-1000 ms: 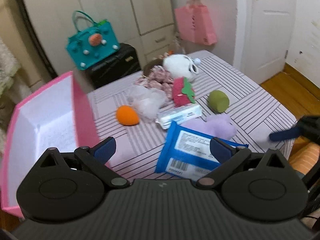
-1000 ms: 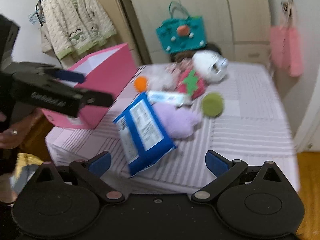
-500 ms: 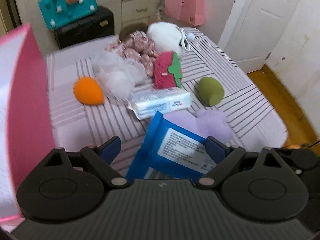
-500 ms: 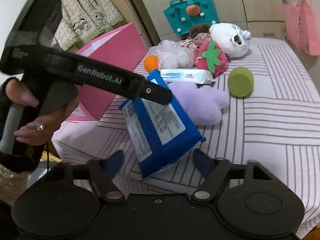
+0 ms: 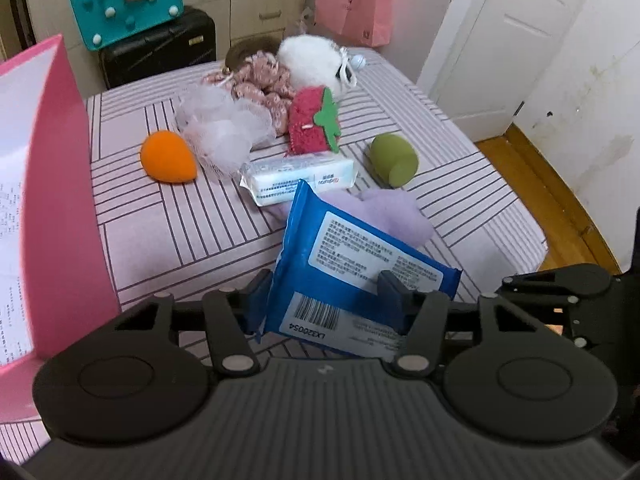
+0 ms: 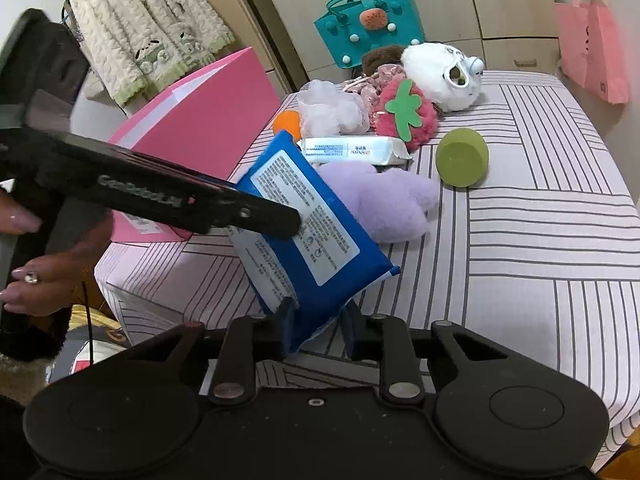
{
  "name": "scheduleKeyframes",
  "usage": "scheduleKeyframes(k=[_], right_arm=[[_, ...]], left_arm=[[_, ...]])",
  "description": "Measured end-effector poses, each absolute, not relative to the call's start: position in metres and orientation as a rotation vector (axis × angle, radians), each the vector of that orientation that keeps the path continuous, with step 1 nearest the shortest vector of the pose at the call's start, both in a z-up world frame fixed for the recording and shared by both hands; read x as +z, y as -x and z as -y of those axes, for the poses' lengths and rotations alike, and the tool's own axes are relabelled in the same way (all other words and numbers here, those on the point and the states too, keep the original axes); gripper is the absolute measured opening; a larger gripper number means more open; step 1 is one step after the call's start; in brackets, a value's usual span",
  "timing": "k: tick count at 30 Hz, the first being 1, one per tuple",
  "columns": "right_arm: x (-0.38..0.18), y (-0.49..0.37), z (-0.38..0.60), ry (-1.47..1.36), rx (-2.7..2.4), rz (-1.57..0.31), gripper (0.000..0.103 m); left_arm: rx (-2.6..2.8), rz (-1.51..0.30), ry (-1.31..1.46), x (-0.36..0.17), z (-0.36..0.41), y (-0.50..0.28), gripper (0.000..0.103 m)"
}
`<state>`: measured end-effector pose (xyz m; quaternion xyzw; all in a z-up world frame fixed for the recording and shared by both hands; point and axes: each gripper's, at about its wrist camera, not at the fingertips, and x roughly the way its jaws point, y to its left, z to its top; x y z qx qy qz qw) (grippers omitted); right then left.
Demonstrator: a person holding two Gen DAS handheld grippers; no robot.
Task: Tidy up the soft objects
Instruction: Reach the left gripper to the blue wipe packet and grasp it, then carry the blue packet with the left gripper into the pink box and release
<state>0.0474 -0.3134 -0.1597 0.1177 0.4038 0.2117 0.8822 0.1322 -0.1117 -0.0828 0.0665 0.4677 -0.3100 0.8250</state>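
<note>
Your blue wipes pack (image 6: 308, 236) sits tilted at the near edge of the striped table (image 6: 540, 248), leaning on the purple plush (image 6: 384, 204). Both your tongs have just been closing on it: the left tongs (image 5: 322, 294) squeeze its barcode end, the right tongs (image 6: 318, 320) pinch its lower corner. The pink box (image 5: 48, 184) stands open just to its left.

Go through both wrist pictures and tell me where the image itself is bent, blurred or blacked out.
Left wrist view: fisheye bends the white door and floor edge at right; the blue wipes pack is sharp, its label readable; light is soft, without hard shadows. Right wrist view: black vignette fills the top corners; the left gripper has smeared lettering on its body, while the green sponge stays crisp.
</note>
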Motion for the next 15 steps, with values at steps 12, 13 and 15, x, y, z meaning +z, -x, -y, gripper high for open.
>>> scheduleKeyframes(k=[12, 13, 15], right_arm=[[-0.124, -0.035, 0.314, -0.180, 0.486, -0.804, 0.029], [-0.120, -0.034, 0.313, -0.173, 0.497, -0.803, 0.029], [-0.113, -0.032, 0.311, -0.151, 0.522, -0.797, 0.029]], left_arm=[[-0.623, -0.978, -0.086, -0.061, 0.091, -0.099, 0.055], [-0.619, -0.975, -0.075, -0.058, 0.088, -0.097, 0.055], [-0.612, -0.955, -0.069, -0.052, 0.082, -0.092, 0.054]])
